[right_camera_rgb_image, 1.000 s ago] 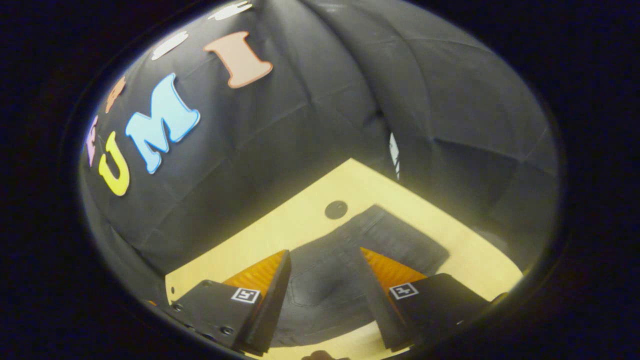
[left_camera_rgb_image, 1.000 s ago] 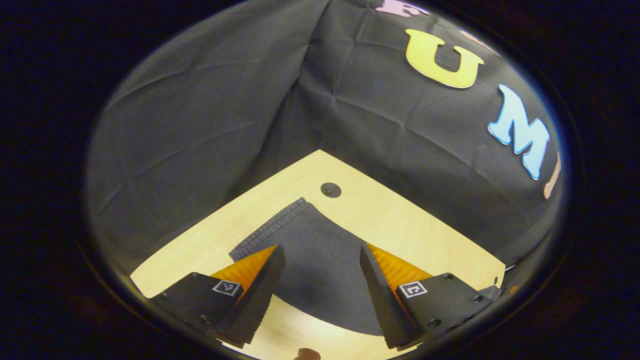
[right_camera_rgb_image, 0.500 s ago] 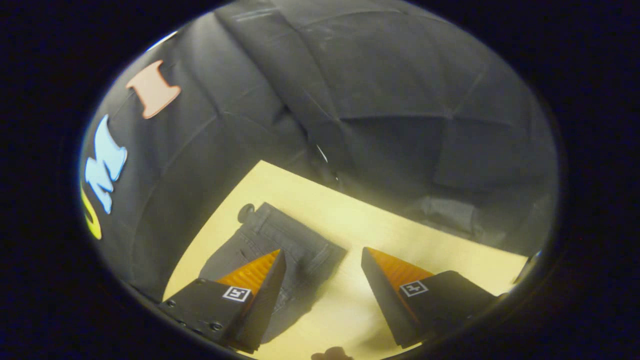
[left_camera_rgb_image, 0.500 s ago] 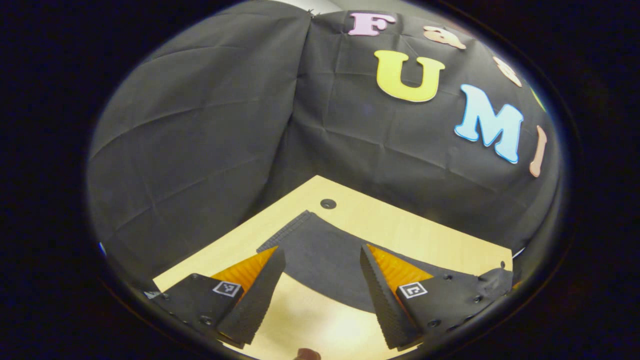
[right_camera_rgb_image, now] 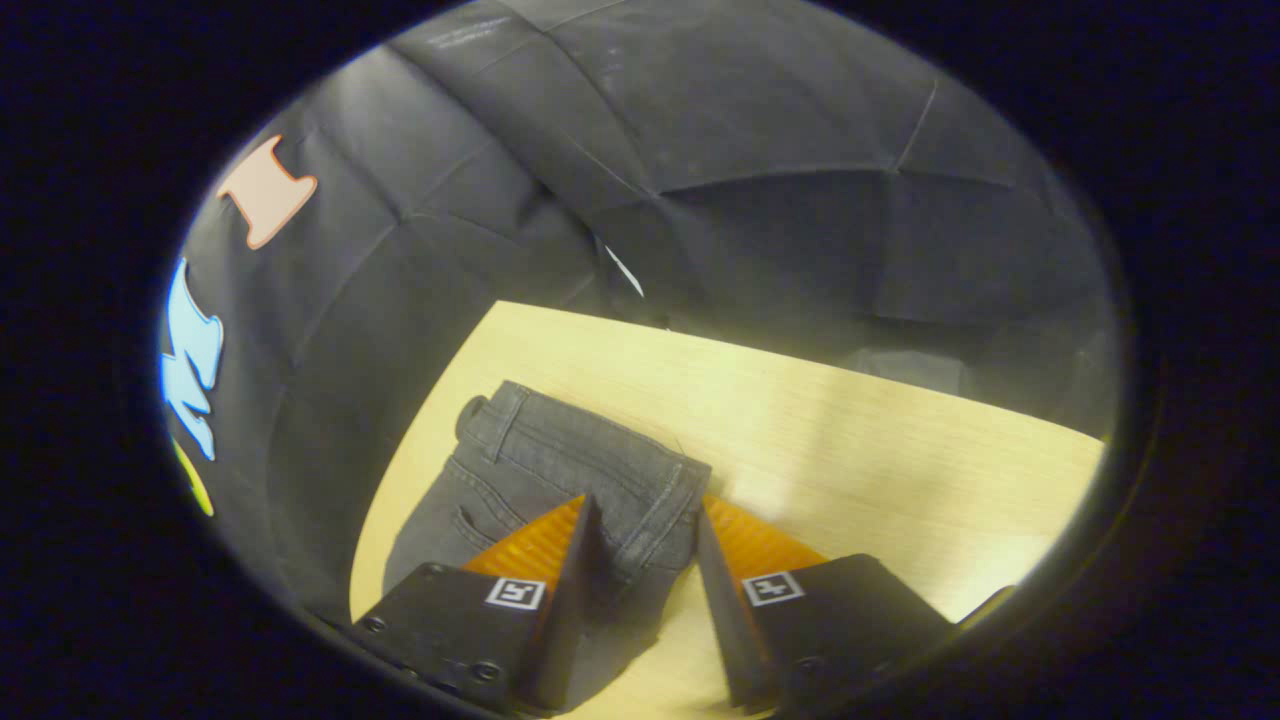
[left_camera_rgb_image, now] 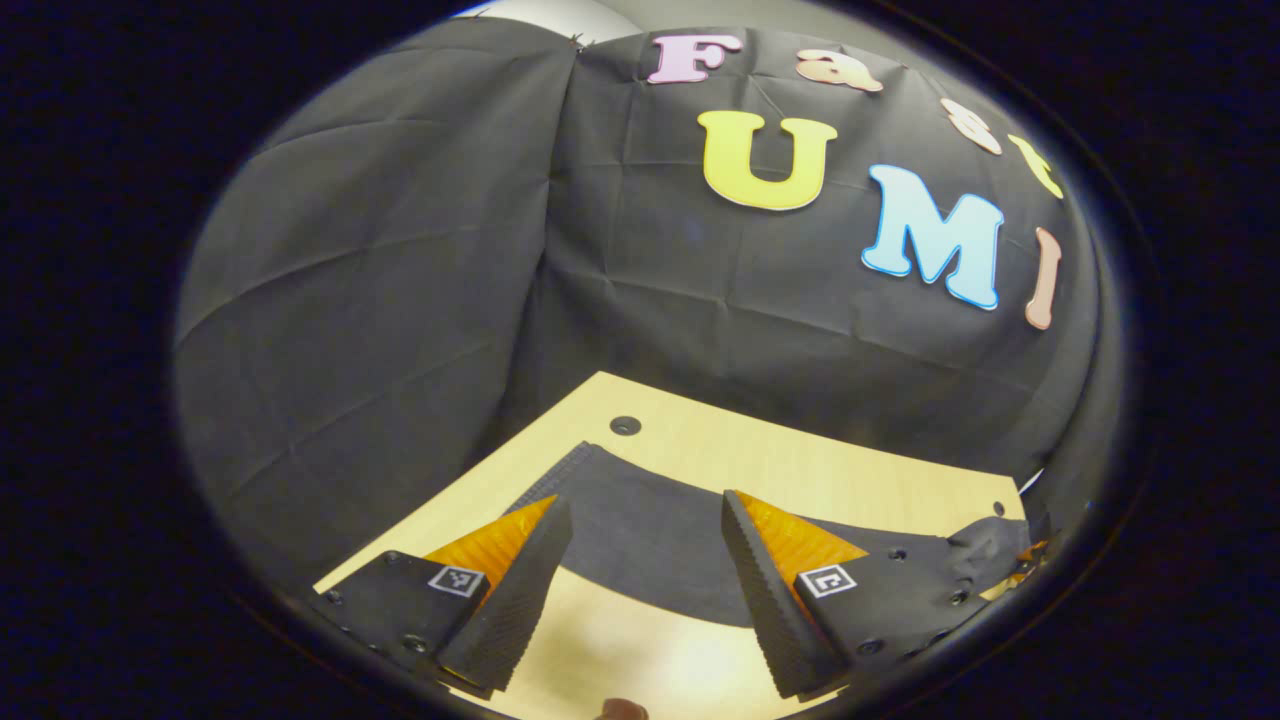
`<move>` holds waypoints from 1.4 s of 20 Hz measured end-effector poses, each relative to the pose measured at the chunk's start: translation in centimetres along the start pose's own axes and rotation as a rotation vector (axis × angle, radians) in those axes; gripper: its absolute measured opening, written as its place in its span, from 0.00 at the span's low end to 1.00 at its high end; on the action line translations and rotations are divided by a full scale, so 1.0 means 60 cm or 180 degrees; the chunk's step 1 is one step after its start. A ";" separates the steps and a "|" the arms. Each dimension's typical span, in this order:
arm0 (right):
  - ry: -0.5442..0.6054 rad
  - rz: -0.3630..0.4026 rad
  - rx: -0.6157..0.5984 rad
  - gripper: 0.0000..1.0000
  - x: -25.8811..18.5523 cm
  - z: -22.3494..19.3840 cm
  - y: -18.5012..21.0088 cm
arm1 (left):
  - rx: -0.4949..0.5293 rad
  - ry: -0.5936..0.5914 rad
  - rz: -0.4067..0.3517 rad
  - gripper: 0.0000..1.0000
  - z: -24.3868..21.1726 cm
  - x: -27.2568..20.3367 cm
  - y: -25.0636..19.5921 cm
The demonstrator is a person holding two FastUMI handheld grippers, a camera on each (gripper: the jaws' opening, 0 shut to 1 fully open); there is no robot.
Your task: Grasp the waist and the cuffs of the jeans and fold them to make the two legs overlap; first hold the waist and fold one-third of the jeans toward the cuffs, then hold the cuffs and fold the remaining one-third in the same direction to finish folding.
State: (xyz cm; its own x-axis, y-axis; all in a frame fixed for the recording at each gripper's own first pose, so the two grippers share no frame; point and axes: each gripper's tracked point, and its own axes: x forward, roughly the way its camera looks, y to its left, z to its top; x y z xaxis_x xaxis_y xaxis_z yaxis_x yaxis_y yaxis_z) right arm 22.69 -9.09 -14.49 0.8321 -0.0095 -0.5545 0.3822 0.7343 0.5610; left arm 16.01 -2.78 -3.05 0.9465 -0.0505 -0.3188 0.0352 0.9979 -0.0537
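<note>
Straddling the jeans [right_camera_rgb_image: 560, 470] waistband corner, right tool [right_camera_rgb_image: 645, 530] part-closed.

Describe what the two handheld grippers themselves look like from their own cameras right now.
The left gripper has two wedge-shaped fingers with ridged inner faces, each on a dark block with small screws and a square black-and-white marker tag. The right gripper is built the same way: tapered fingers, dark mounting blocks, screws, and a square marker tag on each side. No cables or sleeves can be seen.

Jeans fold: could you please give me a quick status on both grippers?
Left gripper open over the cuff end. Right gripper straddling the waist corner, jaws narrowed, grip unclear. Jeans flat on the table. Nothing in the way.
</note>
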 end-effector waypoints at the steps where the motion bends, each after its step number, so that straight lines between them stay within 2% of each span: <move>1: -0.0007 0.0017 -0.0034 0.44 -0.006 0.012 -0.001 | -0.0026 0.0004 -0.0015 0.98 -0.005 0.002 0.003; 2: -0.0054 -0.0004 -0.0062 0.30 -0.023 0.023 -0.001 | -0.0024 0.0005 -0.0020 0.98 -0.007 0.005 0.012; 4: -0.0263 0.0045 -0.0209 0.19 -0.062 0.044 0.015 | 0.0013 0.0004 -0.0017 0.98 -0.010 0.011 0.028; 6: -0.0527 0.0167 -0.0333 0.21 -0.103 0.044 0.048 | 0.0042 -0.0018 -0.0021 0.99 -0.006 0.017 0.044; 7: -0.0654 0.0228 -0.0402 0.17 -0.101 0.045 0.040 | 0.0048 -0.0032 -0.0025 0.99 -0.002 0.019 0.047; 9: -0.0900 0.0322 -0.0592 0.13 -0.157 0.053 0.055 | 0.0049 -0.0042 -0.0078 0.97 -0.001 0.026 0.048; 10: -0.1014 0.0374 -0.0697 0.17 -0.184 0.056 0.070 | 0.0035 -0.0036 -0.0125 0.97 -0.003 0.032 0.050; 11: -0.1137 0.0415 -0.0827 0.12 -0.208 0.056 0.087 | 0.0009 -0.0026 -0.0169 0.97 -0.009 0.037 0.049; 14: -0.1410 0.0564 -0.1288 0.21 -0.274 0.037 0.151 | -0.0002 0.0009 -0.0261 0.98 -0.018 0.060 0.058; 16: -0.1731 0.0726 -0.1606 0.16 -0.317 0.025 0.188 | -0.0003 0.0018 -0.0312 0.98 -0.017 0.074 0.066; 17: -0.1849 0.0800 -0.1772 0.21 -0.341 0.011 0.207 | -0.0009 0.0022 -0.0347 0.98 -0.016 0.081 0.072; 19: -0.1971 0.1031 -0.2093 0.11 -0.374 -0.026 0.215 | -0.0001 0.0044 -0.0407 0.98 -0.018 0.096 0.085; 20: -0.2013 0.1194 -0.2255 0.11 -0.387 -0.042 0.217 | 0.0001 0.0050 -0.0419 0.98 -0.018 0.105 0.096; 21: -0.2027 0.1399 -0.2370 0.16 -0.410 -0.048 0.218 | -0.0003 0.0057 -0.0417 0.98 -0.018 0.114 0.107; 24: -0.1788 0.2002 -0.2413 0.16 -0.446 -0.063 0.204 | -0.0045 0.0101 -0.0366 0.98 -0.020 0.140 0.150; 26: -0.1570 0.2339 -0.2417 0.12 -0.422 -0.064 0.211 | -0.0081 0.0139 -0.0287 0.98 -0.026 0.155 0.174; 28: -0.1294 0.2641 -0.2504 0.16 -0.412 -0.081 0.203 | -0.0129 0.0154 -0.0217 0.99 -0.030 0.161 0.195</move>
State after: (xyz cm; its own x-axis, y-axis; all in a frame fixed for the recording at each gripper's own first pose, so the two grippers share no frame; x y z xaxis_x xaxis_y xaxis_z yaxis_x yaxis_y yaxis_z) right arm 4.80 3.42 3.06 0.8275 0.5509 0.1088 -0.5580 0.8284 0.0491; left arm 24.97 8.36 -8.45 0.9257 -0.1211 -0.3583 0.0851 0.9897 -0.1148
